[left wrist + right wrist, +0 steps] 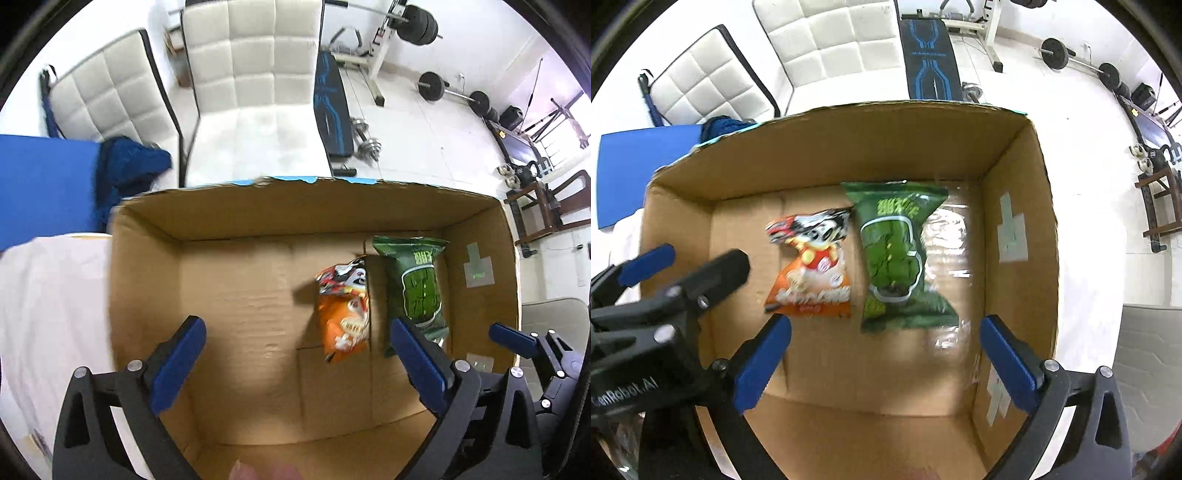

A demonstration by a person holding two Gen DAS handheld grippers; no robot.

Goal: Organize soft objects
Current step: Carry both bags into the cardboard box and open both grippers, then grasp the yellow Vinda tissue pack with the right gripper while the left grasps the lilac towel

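Left wrist view: the left tool point(295, 345) hangs released, its blue pads spread wide over an open cardboard box point(236, 218) with nothing between them. On the box floor at centre right lie an orange bag point(343, 314) and, just to its right, a green bag point(419, 284), side by side. The right tool's blue pad shows at the lower right edge. White chairs point(255, 66) stand at the top of the frame, and blue cloth point(133, 162) lies at upper left.

Right wrist view: the right tool point(886, 341) is likewise released, pads wide apart and bare. Both bags lie flat in the middle of the box floor, orange left, green right, almost touching. The left tool point(685, 258) reaches in from the left edge, jaws apart.
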